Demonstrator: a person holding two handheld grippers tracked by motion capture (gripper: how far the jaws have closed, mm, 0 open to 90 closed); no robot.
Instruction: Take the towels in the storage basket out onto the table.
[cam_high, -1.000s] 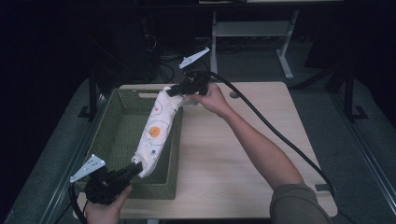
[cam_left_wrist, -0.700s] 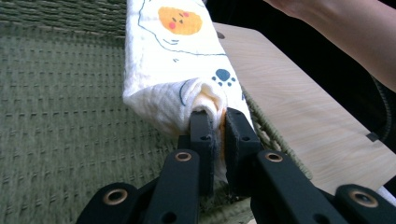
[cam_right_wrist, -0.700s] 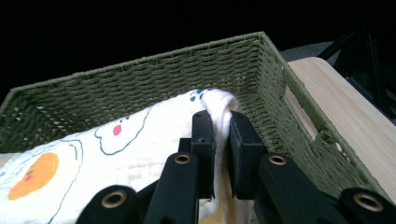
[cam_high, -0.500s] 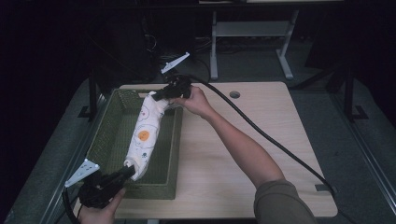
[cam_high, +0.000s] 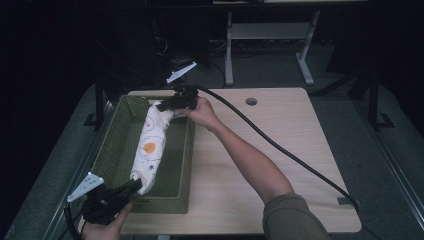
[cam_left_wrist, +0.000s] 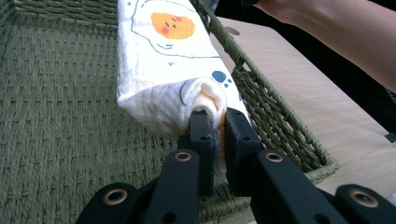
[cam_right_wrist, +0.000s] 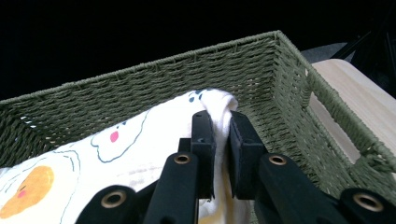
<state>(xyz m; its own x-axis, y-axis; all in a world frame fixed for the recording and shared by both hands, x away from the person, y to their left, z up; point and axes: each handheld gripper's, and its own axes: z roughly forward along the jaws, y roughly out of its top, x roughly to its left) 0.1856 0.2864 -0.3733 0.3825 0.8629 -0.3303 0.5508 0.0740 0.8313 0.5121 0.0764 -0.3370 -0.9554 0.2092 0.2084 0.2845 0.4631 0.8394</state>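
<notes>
Both grippers clamped on the folded cloth (cam_high: 150, 147): left gripper (cam_left_wrist: 215, 122) pinches the near end, right gripper (cam_right_wrist: 219, 125) the far end. Cloth is stretched above the green basket (cam_high: 112, 150), inside its rim. Looks like lowering and release are left.

basket (cam_high: 182, 165) sits on the left half of the table (cam_high: 280, 150), cloth (cam_high: 150, 145) stretched lengthwise over it, left gripper (cam_high: 131, 186) pinching the near end, right gripper (cam_high: 165, 106) pinching the far end, right side of table bare
</notes>
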